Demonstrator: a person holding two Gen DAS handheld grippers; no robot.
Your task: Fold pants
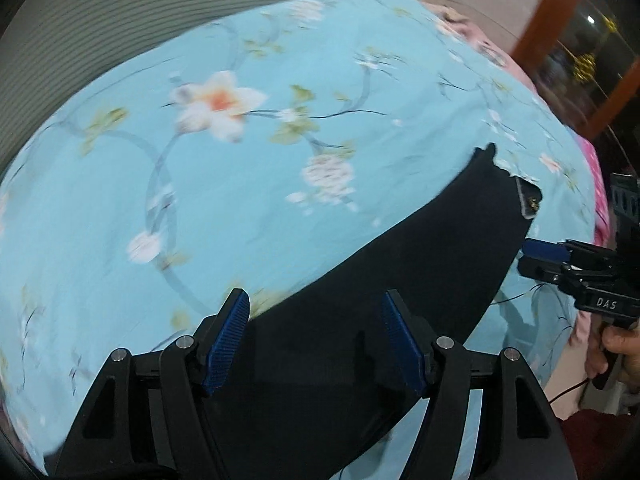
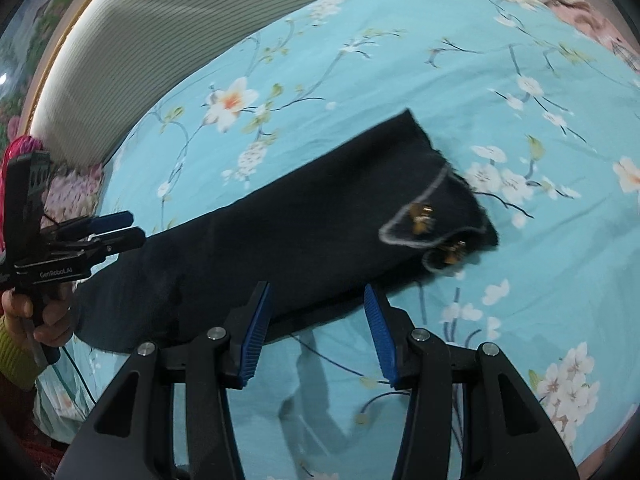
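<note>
Black pants [image 2: 288,240] lie folded lengthwise in a long strip on the blue floral bedsheet [image 2: 440,60]. Their waist end, with grey trim and brass buttons [image 2: 424,216], points right. My right gripper [image 2: 318,332] hovers open over the sheet at the strip's near edge, with nothing between its blue pads [image 2: 256,332]. The left gripper [image 2: 134,226] shows at the left, by the leg end. In the left wrist view, my left gripper [image 1: 316,340] stands wide open above the pants [image 1: 400,260], gripping nothing. The right gripper [image 1: 526,258] sits beside the waist edge.
A ribbed padded headboard [image 2: 180,20] borders the far side of the bed. Pink bedding [image 1: 600,184] lies past the sheet, with wooden furniture [image 1: 560,12] beyond. A person's hand [image 2: 44,312] holds the left gripper's handle, and a thin cable [image 2: 80,372] hangs below it.
</note>
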